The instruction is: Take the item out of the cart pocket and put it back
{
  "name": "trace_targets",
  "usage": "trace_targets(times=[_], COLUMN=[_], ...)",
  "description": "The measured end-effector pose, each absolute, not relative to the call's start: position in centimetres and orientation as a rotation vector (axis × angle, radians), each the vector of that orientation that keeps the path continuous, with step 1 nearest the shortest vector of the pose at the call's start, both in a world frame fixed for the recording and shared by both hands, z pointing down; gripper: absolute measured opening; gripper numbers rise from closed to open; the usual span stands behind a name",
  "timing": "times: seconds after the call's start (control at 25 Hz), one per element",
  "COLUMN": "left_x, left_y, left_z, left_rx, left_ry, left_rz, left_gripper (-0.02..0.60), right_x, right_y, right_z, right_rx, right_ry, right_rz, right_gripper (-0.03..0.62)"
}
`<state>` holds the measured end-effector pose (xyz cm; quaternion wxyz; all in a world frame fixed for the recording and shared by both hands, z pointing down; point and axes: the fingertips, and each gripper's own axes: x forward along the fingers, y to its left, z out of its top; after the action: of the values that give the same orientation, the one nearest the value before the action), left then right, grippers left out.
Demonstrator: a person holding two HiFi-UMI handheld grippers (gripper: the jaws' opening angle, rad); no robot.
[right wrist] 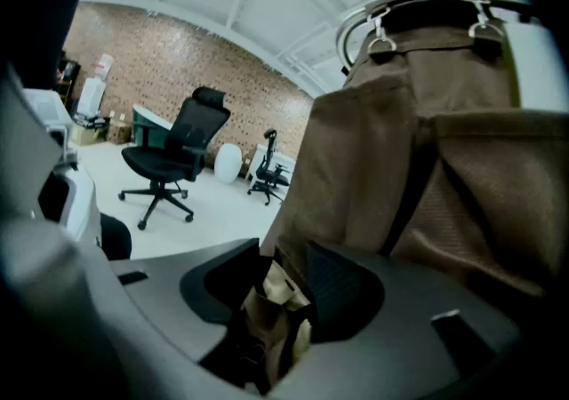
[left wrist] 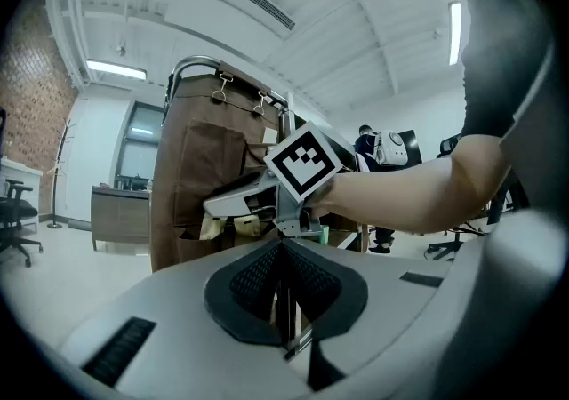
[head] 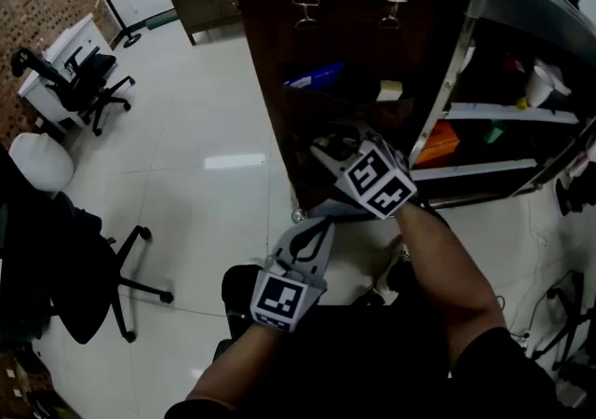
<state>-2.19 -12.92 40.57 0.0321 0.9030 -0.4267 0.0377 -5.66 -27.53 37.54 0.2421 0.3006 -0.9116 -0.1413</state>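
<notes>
A cart carries a brown fabric bag [head: 354,45] with pockets, hung from a metal rail. My right gripper [head: 331,143] reaches into a lower pocket of it. In the right gripper view a crumpled beige item [right wrist: 271,314] lies between the jaws of the right gripper [right wrist: 276,300], which stand wide and do not clearly press on it. The brown bag [right wrist: 427,149] fills the right of that view. My left gripper [head: 319,222] hangs low in front of the cart. Its pads [left wrist: 267,287] meet with nothing between them. Beige packets [left wrist: 211,226] show in the pocket by the right gripper's tip.
An upper pocket holds a blue item [head: 317,75] and a pale one [head: 389,89]. Cart shelves [head: 489,112] at right carry an orange object [head: 438,142]. Office chairs [head: 88,82] and a desk stand at left; another black chair [head: 84,287] sits near my left side.
</notes>
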Motion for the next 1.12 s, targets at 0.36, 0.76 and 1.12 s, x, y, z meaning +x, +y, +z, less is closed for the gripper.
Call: trace_targets(times=[0.36,0.76,1.12], left_x=[-2.3,-2.1,-2.2], left_y=[-12.9,-12.9,-12.8], left_z=[40.6,40.6,40.6], left_rx=[2.78,2.779,2.78], left_ry=[-1.309,-1.305,-1.309], left_rz=[0.114,0.112,0.116], left_gripper=[0.0,0.0,0.0], right_x=[-5.6,-5.8,-5.2], right_y=[-29.7,-30.1,-29.6], right_z=[40.7,41.3,40.1], right_rx=[0.792,0.737,0.799], right_ry=[-2.386,-2.329,-2.35], right_rz=[-0.412,-0.426,-0.411], right_gripper=[0.187,0.08,0.018])
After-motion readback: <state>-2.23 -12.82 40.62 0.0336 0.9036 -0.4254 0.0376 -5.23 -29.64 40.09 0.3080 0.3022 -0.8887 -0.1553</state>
